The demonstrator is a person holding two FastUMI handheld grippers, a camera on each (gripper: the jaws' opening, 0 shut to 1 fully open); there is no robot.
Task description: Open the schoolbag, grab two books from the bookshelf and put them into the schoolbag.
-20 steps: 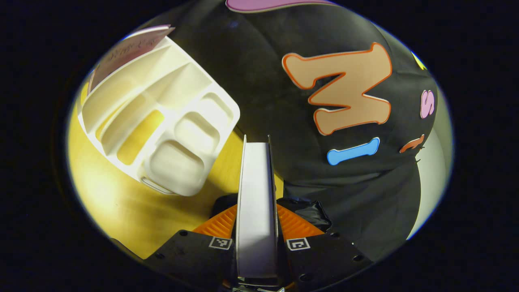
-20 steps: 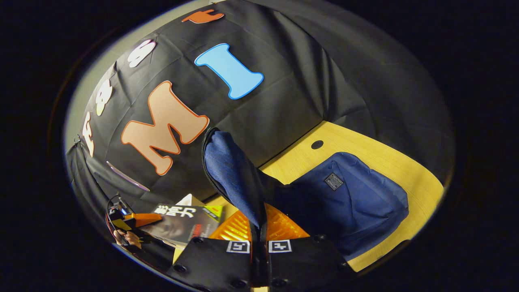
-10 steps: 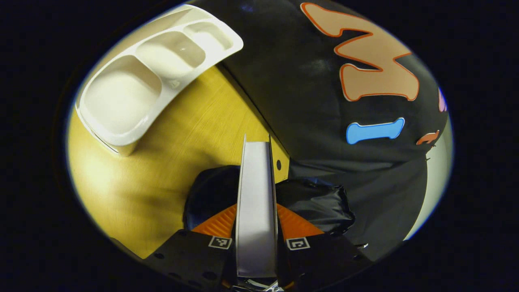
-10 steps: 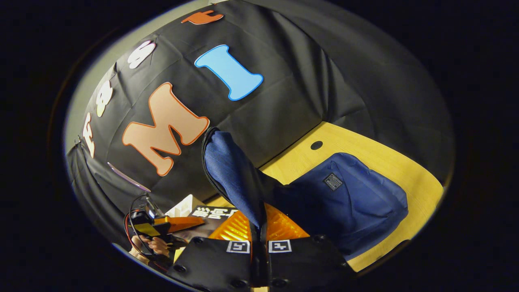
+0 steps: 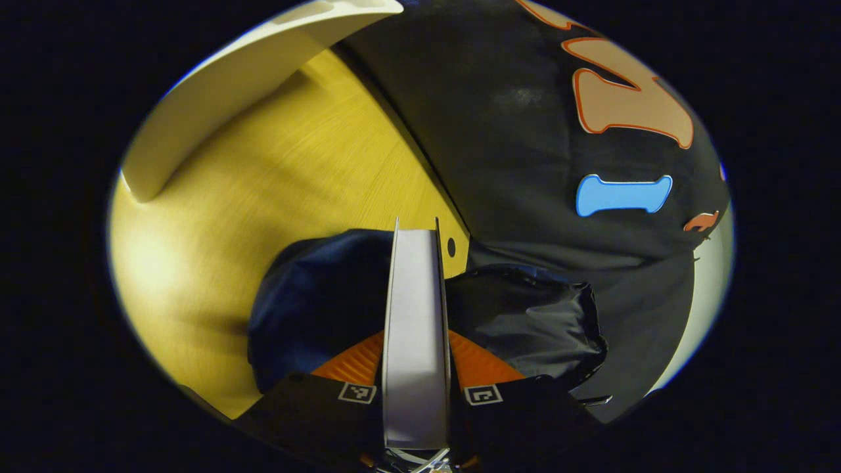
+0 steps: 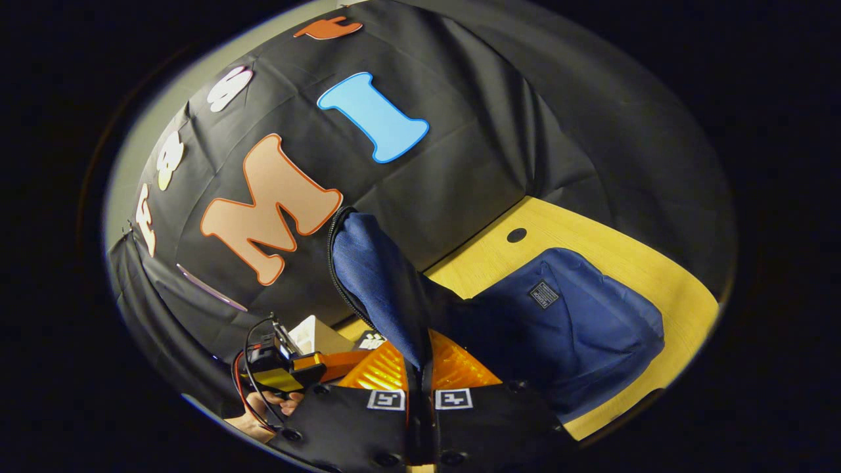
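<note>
In the left gripper view my left gripper (image 5: 416,358) is shut on a book (image 5: 415,309), seen edge-on with its pale page block toward the camera. Just beyond it lies the dark blue schoolbag (image 5: 309,302), its mouth with black lining (image 5: 525,322) gaping. In the right gripper view my right gripper (image 6: 420,368) is shut on the schoolbag's lifted flap (image 6: 374,276), holding it upright with the zip edge at the top. The schoolbag's body (image 6: 571,328) lies on the yellow table. At lower left the left gripper (image 6: 289,371) and a hand come in, a corner of the book (image 6: 371,340) showing.
The white bookshelf (image 5: 250,85) stands at the far left of the yellow table (image 5: 263,197) in the left gripper view. A round cable hole (image 6: 516,234) is in the table behind the bag. The black cloth wall runs close along the table's back edge.
My left gripper has carried the book away from the bookshelf and down toward the open schoolbag, which now looms larger. The right gripper keeps holding the flap in place.
</note>
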